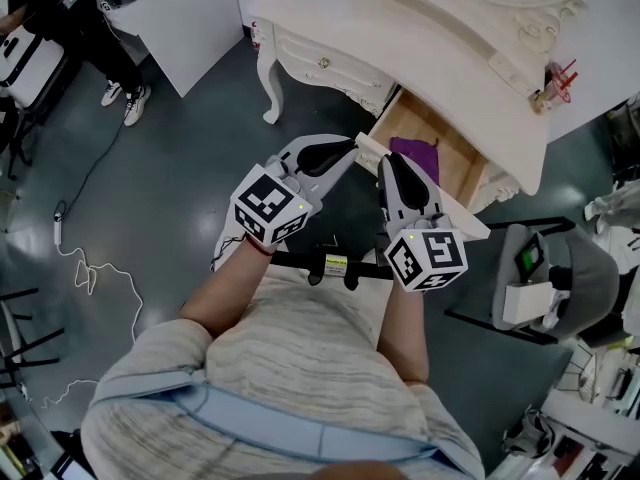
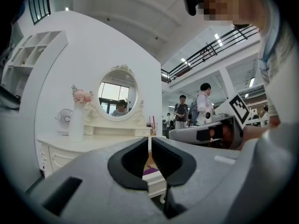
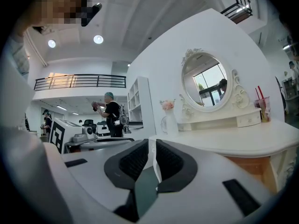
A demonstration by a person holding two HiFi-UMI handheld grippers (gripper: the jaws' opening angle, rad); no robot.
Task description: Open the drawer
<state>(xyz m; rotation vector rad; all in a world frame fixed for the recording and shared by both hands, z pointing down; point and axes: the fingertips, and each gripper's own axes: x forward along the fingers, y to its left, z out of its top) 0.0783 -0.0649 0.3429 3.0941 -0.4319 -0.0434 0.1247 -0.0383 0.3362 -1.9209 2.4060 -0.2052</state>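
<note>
The white dressing table has one drawer pulled out towards me, its wooden bottom showing and a purple cloth lying inside. My left gripper is shut on the left end of the drawer's white front panel. My right gripper is shut on the same panel just to the right. In the left gripper view the pads pinch the white panel edge, with the purple cloth behind. In the right gripper view a thin white panel edge sits between the pads.
A grey chair stands right of the drawer. A white cabinet and a person's legs are at the upper left. A cable lies on the dark floor. A vase, an oval mirror and a cup with straws are on the table.
</note>
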